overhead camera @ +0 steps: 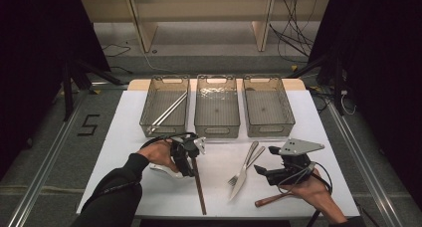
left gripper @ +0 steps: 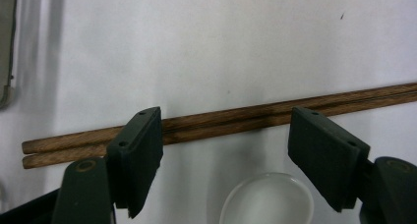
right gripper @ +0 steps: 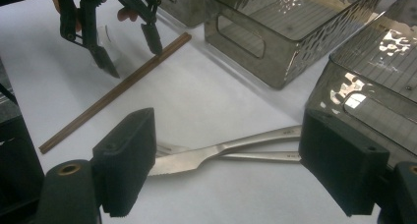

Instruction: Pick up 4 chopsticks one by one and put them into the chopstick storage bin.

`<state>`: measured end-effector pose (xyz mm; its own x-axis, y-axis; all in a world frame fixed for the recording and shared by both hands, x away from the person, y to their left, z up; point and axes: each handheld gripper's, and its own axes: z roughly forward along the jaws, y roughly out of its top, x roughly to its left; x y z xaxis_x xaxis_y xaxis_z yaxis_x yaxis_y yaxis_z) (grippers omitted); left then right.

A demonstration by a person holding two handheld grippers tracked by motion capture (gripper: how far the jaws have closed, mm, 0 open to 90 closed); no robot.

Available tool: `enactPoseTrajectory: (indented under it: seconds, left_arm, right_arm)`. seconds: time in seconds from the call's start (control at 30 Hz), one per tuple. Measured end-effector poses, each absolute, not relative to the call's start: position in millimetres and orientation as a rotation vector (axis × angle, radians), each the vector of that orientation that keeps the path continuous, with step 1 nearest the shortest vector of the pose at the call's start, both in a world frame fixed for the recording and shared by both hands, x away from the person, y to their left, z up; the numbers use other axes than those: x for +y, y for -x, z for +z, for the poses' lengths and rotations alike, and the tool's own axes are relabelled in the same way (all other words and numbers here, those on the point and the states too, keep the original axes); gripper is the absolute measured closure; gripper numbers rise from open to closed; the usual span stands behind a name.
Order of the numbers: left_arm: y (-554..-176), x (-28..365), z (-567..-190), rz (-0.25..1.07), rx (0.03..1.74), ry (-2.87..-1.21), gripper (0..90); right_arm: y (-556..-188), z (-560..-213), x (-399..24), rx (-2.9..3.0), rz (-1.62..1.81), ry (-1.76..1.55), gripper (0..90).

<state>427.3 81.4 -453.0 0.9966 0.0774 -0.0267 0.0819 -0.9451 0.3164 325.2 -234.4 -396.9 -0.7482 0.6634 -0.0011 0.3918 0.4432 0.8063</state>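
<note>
Left gripper (left gripper: 223, 165) jaws open, held over wooden chopsticks (left gripper: 216, 123) on desk (left gripper: 196, 47); right gripper (right gripper: 236, 165) jaws open, knife (right gripper: 196, 157) framed.

Three smoked plastic bins stand in a row at the table's far side; the left bin (overhead camera: 165, 107) holds metal chopsticks (overhead camera: 170, 109). A knife (overhead camera: 245, 170) and fork (overhead camera: 247, 162) lie crossed, centre-right. A white spoon (overhead camera: 166, 173) lies near-left.

The high view looks down on the whole table (overhead camera: 149, 107); both gripper views sit close, sharing the wooden chopsticks (left gripper: 221, 123).
</note>
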Motion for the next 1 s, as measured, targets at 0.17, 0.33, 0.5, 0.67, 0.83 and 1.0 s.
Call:
enactPoseTrajectory:
  seconds: [0.17, 0.33, 0.5, 0.67, 0.83, 1.0]
  left_arm:
    - [-425.7, 77.0, -455.6, -0.031, 0.092, -2.827, 28.3]
    - [-425.3, 75.1, -457.8, -0.041, 0.079, -2.84, 27.7]
    - [-425.9, 74.0, -458.0, -0.055, 0.065, -2.839, 27.6]
    - [-425.5, 73.6, -458.4, -0.064, 0.048, -2.837, 27.5]
    - [-425.1, 72.6, -458.5, -0.067, 0.017, -2.843, 27.2]
    - [-424.7, 71.8, -458.7, -0.062, 0.007, -2.848, 27.1]
  right_arm:
    - [-325.1, -396.8, -234.4, 2.383, 1.207, -0.902, 23.2]
    - [-325.1, -396.7, -234.3, 2.385, 1.207, -0.902, 23.3]
    - [-325.2, -397.0, -234.2, 2.386, 1.207, -0.902, 23.4]
    - [-325.2, -397.1, -234.2, 2.387, 1.207, -0.902, 23.5]
    - [-325.3, -397.2, -234.0, 2.387, 1.208, -0.901, 23.6]
    - [-325.2, -397.2, -234.1, 2.388, 1.208, -0.902, 23.7]
